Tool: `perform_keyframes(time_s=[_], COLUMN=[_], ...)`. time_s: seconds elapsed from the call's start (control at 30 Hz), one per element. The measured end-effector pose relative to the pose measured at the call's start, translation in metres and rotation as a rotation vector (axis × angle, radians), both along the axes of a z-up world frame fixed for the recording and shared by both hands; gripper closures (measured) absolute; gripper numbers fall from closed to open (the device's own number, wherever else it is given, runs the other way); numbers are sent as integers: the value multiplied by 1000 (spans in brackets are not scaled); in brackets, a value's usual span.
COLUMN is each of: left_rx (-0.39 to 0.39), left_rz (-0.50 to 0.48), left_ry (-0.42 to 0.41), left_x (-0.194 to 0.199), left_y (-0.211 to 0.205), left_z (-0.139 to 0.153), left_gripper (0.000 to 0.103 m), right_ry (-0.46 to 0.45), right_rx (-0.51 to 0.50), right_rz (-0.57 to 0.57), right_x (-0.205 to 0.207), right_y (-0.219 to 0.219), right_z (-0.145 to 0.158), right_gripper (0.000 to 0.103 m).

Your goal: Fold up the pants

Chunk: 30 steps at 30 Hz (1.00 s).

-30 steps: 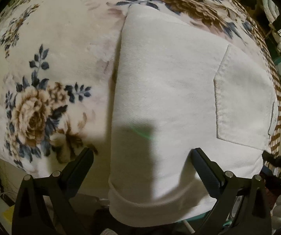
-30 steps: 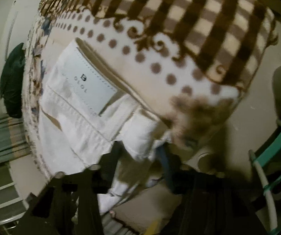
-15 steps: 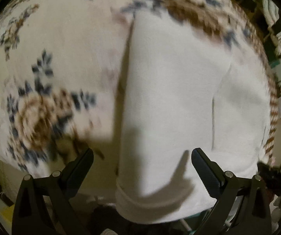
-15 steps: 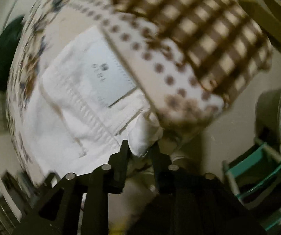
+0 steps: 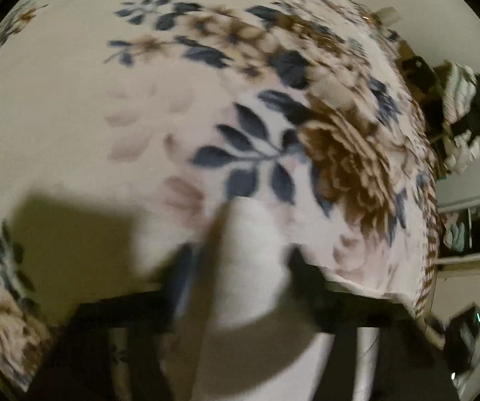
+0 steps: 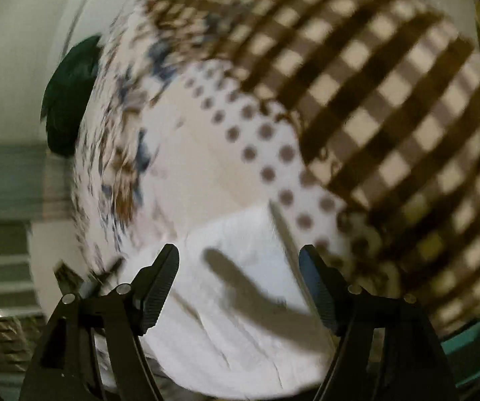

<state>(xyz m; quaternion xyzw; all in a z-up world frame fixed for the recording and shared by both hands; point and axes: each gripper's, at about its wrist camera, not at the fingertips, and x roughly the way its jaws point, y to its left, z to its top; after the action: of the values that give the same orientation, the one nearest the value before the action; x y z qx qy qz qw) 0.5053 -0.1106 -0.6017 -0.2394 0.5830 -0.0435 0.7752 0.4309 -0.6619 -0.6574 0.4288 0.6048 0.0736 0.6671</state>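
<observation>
The white pants (image 5: 253, 260) lie folded on a floral blanket (image 5: 139, 100). In the blurred left wrist view only a narrow end of them shows, between the fingers of my left gripper (image 5: 240, 267), which stand apart on either side of the cloth. In the right wrist view the pants (image 6: 240, 317) fill the bottom middle, with seams and a long shadow across them. My right gripper (image 6: 238, 287) is open above them, fingers wide apart, holding nothing.
The blanket's brown checked and dotted border (image 6: 373, 100) runs along the right side. A dark green object (image 6: 69, 100) sits at the far left edge of the bed. Shelves with clutter (image 5: 460, 100) stand to the right.
My right gripper was shut on the waistband corner and has let go and opened. My left gripper moved forward along the pants; far less cloth shows and its fingers look closer together.
</observation>
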Motion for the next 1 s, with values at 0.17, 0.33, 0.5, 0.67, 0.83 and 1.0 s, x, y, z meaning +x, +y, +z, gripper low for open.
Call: perform_keyframes(time_s=[0.17,0.33,0.5,0.67,0.83,1.0], left_rx=[54,85,23,64,123,63], left_rz=[-49,-73,-37,-19,-9,5], left_ry=[-54,-58,-11,15,-12,92], left_x=[0,0,5,-11,-64,-107], left_y=[-8,-3,4,4,2,-6], left_z=[9,8,-1,24,39,6], left_gripper=[79,80,77,46,16,16], right_ry=[57,-8,-10,22,-16,99], right_rx=[52,-116,-179,-184,-119,61], right_rz=[-20,74,66,73,45,-8], right_x=[6,6,15,3,-68,-134], right_y=[6,30,29,23,28,59], right_z=[-21,1,1,12,36,-6], right_gripper=[32,94,95,52,33,33])
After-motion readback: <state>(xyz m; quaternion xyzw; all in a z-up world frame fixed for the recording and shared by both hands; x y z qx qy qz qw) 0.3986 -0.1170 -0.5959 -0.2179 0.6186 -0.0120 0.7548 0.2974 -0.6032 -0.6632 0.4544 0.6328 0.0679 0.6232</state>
